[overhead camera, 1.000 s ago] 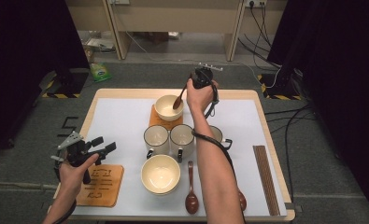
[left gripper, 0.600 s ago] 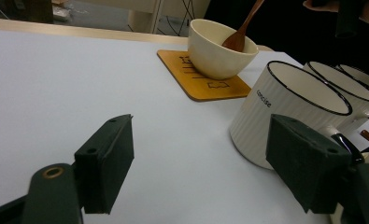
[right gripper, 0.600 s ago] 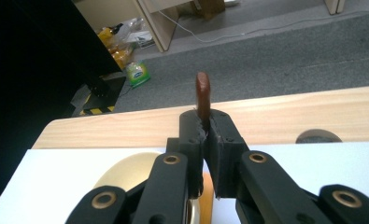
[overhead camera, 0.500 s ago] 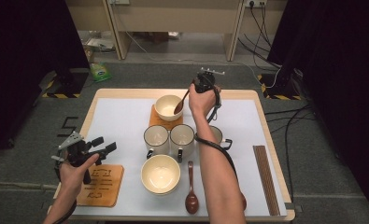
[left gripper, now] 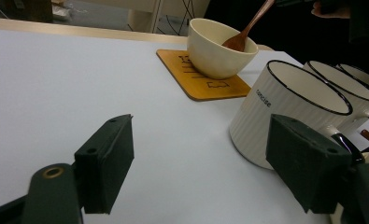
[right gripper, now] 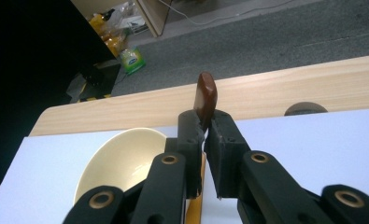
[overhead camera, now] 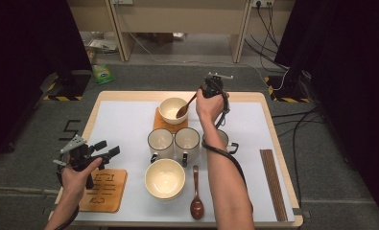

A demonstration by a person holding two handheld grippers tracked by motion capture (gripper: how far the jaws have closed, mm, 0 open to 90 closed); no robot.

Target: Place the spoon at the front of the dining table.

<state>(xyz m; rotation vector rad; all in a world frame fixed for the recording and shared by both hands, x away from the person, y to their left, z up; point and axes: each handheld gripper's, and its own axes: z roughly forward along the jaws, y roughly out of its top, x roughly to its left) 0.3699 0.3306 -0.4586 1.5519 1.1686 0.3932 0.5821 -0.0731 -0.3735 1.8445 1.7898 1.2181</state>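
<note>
In the high view, the right forearm (overhead camera: 223,172) covers most of the third mug (overhead camera: 221,140); only part of its rim and its handle show. The chopsticks (overhead camera: 272,177) are too small to count. In the left gripper view, the spoon (left gripper: 245,30) handle runs off the top edge, and the far mugs (left gripper: 359,77) are cut by the right edge. In the right gripper view, the closed jaws hide the spoon below its handle end (right gripper: 205,95), and the bowl (right gripper: 119,158) is partly behind them.
</note>
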